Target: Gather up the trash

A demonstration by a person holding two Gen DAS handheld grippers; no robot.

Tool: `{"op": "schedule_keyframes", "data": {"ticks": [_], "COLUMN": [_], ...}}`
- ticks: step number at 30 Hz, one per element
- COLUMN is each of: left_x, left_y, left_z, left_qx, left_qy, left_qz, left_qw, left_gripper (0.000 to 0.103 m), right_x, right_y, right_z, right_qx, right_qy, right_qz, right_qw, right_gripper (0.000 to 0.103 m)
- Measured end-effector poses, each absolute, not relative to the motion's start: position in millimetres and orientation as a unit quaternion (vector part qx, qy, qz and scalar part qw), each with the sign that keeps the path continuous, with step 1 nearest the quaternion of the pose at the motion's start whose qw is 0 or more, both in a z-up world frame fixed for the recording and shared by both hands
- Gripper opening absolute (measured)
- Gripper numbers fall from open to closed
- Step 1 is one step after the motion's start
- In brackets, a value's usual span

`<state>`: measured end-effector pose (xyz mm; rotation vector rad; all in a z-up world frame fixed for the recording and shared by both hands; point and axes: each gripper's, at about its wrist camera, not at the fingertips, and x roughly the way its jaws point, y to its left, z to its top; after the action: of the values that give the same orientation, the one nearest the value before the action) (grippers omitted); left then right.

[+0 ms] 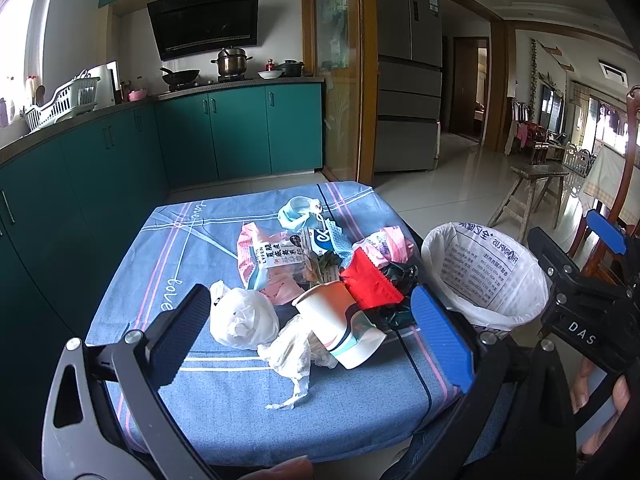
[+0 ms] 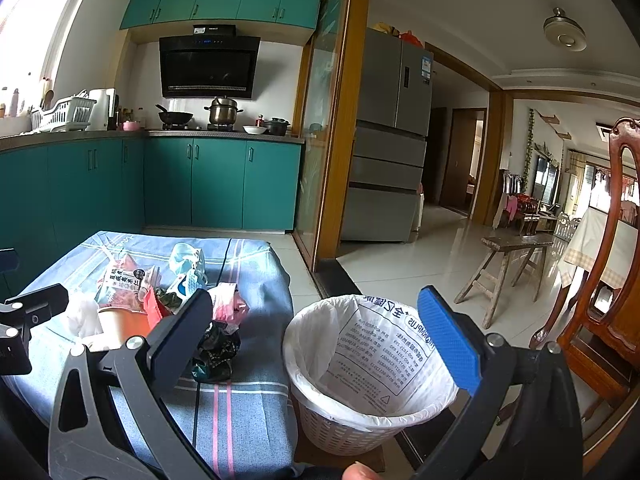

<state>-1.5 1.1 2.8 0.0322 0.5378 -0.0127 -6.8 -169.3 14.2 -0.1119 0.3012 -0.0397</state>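
A pile of trash lies on a blue striped cloth (image 1: 224, 248): a tipped paper cup (image 1: 340, 326), a crumpled white plastic bag (image 1: 244, 318), a torn tissue (image 1: 292, 356), a red wrapper (image 1: 370, 280), a pink snack packet (image 1: 266, 260), a dark green wrapper (image 2: 216, 350) and a blue face mask (image 1: 296, 210). A white basket bin (image 2: 360, 360) with a printed liner stands right of the cloth; it also shows in the left wrist view (image 1: 480, 276). My left gripper (image 1: 316, 336) is open and empty, just above the cup. My right gripper (image 2: 324, 340) is open and empty, over the bin's near rim.
Teal kitchen cabinets (image 2: 216, 184) and a stove with pots stand behind the cloth. A grey fridge (image 2: 392, 136) is at the back. A wooden stool (image 2: 508, 268) and a carved wooden chair (image 2: 612, 260) stand to the right on the tiled floor.
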Motion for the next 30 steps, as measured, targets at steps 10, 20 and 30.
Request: {"op": "schedule_keyframes", "data": {"ticks": [10,20,30], "left_x": [-1.5,-1.6,-2.6], "left_y": [1.5,1.4,1.4], "left_z": [3.4,4.0,3.3], "left_qx": [0.016,0.017,0.018], "left_qy": [0.265,0.267,0.269], "left_qz": [-0.006,-0.007,-0.002], "left_qw": [0.964,0.964,0.963], "left_gripper": [0.100,0.100,0.100], "right_x": [-5.8,-8.0,-10.2], "right_y": [-167.9,-169.3,-171.0], "right_z": [12.2,13.3,13.5], "right_qx": [-0.057,-0.055,-0.055], "right_qy": [0.147,0.147,0.148], "right_qz": [-0.022,-0.022,-0.021], "right_qw": [0.987,0.987,0.987], "right_gripper": [0.100,0.100,0.100]}}
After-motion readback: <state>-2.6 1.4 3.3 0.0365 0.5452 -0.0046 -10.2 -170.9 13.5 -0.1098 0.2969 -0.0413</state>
